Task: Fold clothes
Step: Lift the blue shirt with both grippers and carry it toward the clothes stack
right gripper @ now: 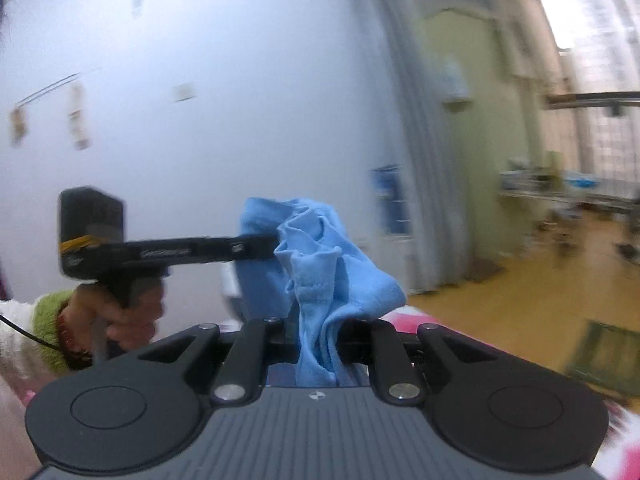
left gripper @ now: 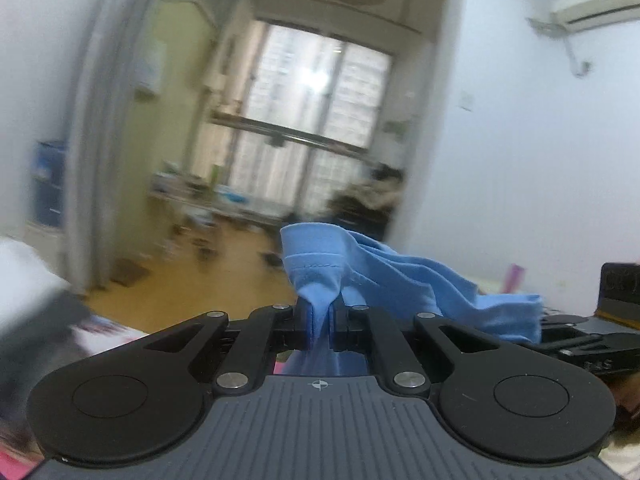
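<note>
left hand-held gripper (left gripper: 319,320): clamped on blue garment (left gripper: 384,276), held raised, near level | right hand-held gripper (right gripper: 318,334): closed on same garment, bunched between both | left hand (right gripper: 116,312): wrapped round handle | room: white wall (right gripper: 224,80), window (left gripper: 312,120), yellow floor (left gripper: 208,280), blurred

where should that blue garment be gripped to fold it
Grip the blue garment by its stitched hem, from the near side. Both the left gripper and the right gripper are shut on bunched folds there; the hem is a firm, doubled edge.
</note>
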### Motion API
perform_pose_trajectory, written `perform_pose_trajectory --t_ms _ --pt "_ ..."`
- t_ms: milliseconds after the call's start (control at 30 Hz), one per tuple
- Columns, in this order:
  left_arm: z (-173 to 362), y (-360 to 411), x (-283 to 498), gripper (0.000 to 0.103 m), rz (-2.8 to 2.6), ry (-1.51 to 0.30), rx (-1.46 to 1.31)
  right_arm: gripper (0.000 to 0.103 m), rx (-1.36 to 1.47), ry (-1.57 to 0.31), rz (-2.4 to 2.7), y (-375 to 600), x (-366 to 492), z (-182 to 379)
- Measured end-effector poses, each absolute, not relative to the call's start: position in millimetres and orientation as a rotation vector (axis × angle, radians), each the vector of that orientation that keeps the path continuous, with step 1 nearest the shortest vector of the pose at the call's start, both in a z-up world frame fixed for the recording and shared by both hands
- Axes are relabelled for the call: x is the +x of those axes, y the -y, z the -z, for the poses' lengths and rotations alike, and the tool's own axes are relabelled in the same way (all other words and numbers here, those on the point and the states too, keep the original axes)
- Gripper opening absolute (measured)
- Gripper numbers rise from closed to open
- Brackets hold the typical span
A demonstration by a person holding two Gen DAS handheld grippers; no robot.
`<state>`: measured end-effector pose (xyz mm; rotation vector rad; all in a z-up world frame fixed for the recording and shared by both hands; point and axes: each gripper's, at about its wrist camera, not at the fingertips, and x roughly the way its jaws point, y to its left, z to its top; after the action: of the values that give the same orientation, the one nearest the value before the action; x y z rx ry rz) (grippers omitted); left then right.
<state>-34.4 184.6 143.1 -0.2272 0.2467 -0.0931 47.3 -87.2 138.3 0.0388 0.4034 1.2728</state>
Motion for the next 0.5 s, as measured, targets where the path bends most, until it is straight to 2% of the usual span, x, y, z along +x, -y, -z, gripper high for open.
perform_pose_trajectory --t_ms 100,200,500 --pt "-148 -228 -36 0.005 -0.003 -0.261 -0.211 0.015 0.067 -0.431 -1.356 24 53 -139" --pt "-136 -265 -23 0.005 -0.081 -0.307 -0.200 0.015 0.162 -0.484 -1.376 -25 67 -113" --pt "-20 -323 98 0.005 -0.117 -0.521 -0.224 0.014 0.435 -0.694 -1.106 -71 151 31"
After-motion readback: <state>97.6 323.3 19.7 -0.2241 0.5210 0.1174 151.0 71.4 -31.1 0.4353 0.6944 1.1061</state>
